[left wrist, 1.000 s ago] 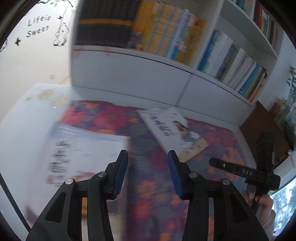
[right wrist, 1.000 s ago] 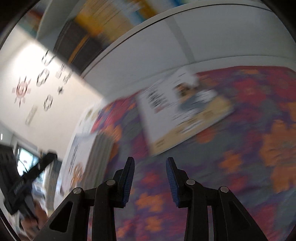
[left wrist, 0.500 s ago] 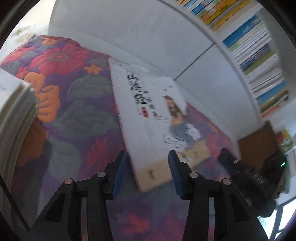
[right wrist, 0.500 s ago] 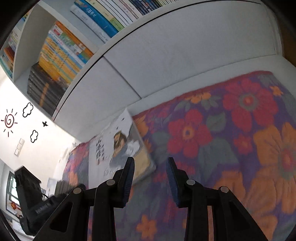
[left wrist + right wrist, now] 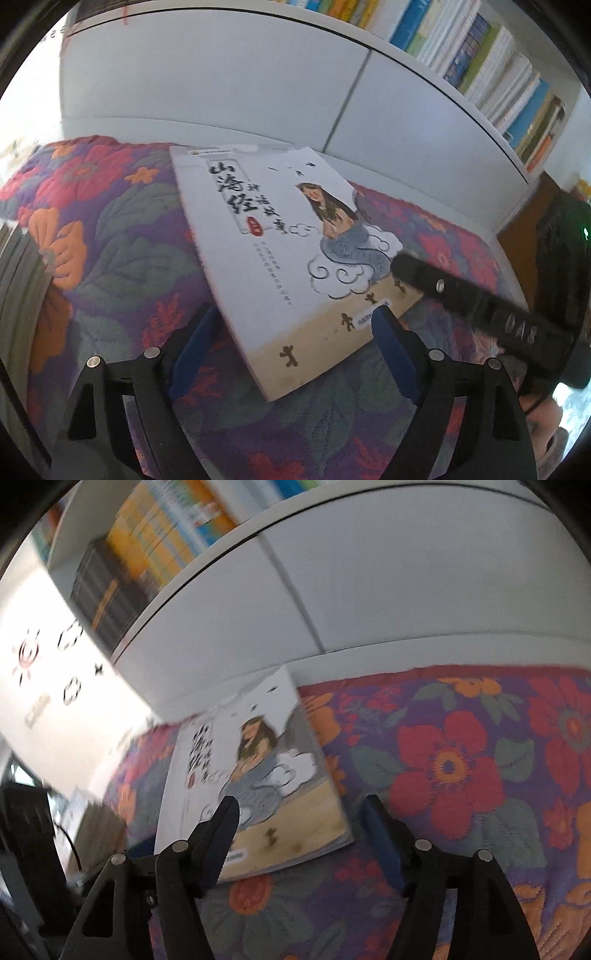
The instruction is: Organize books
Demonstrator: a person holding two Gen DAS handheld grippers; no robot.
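A white-covered book (image 5: 273,236) with black calligraphy and a drawn figure lies on the flowered cloth (image 5: 110,240). Its near corner sits between the jaws of my left gripper (image 5: 295,321), which are opening, and the pads do not press on it. From the right, my right gripper (image 5: 299,808) straddles the book's (image 5: 258,775) lower right corner. Its jaws are opening too, one finger over the cover and the other beside the page edge. That right gripper's black finger (image 5: 480,310) also lies across the book's right corner in the left wrist view.
A white cabinet front (image 5: 221,81) stands behind the cloth, with rows of upright books (image 5: 491,74) on the shelf above it. A stack of books (image 5: 14,288) sits at the far left. Brown wooden furniture (image 5: 532,221) is at the right.
Both grippers have come down and closer to the white book. Their jaws, narrow before, now stand wide around its near corners.
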